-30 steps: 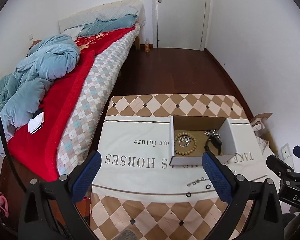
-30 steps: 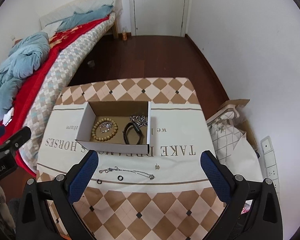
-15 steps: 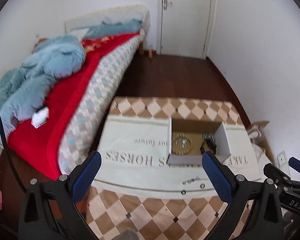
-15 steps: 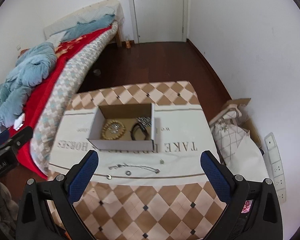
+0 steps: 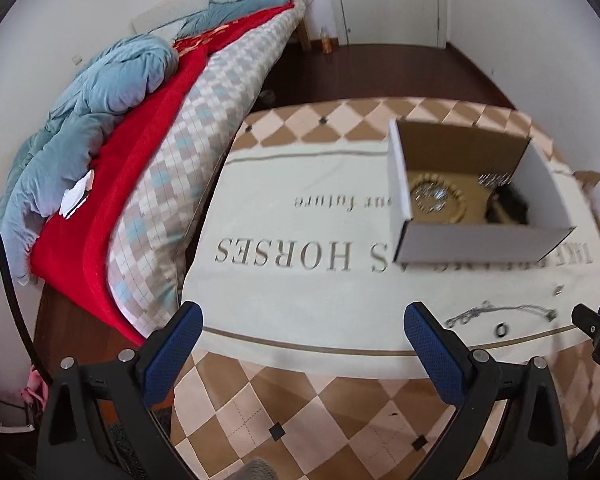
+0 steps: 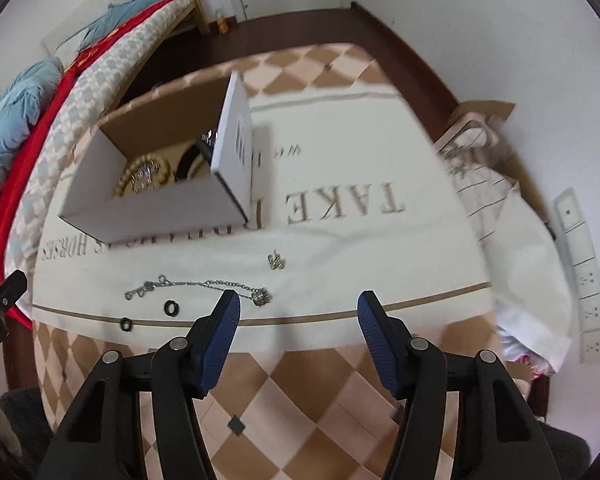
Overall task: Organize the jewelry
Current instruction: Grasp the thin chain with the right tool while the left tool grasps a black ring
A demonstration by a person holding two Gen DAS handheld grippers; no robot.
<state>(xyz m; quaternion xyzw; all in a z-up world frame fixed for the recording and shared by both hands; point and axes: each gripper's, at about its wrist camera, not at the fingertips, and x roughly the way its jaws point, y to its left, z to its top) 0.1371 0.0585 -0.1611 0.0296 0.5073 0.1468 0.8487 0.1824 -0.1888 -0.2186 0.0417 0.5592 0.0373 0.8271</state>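
Jewelry is half put away. A bead ring, a black band and something shiny sit inside the box on the table. More bits lie loose on the cloth in front of the box: a thin chain, two small black rings, and a tiny metal piece off by itself.

The right gripper has its jaws apart and holds nothing. It hangs over the near edge of the table. The chain lies just ahead of it and a little to its left. The chain runs side to side, across the way the gripper points, and its chunky end is right beside the left finger. The tiny metal piece is a bit further ahead, nearly straight on.

The left gripper is wide open and empty too. It is over the near left part of the table. From there the chain and one ring are off to its right, well apart from it.

I think the right gripper is the near one for the chain. It would need to go forward and a little left, then pinch the chunky end. A thin chain lying flat could slip out or drag, so a careful pinch looks wise.
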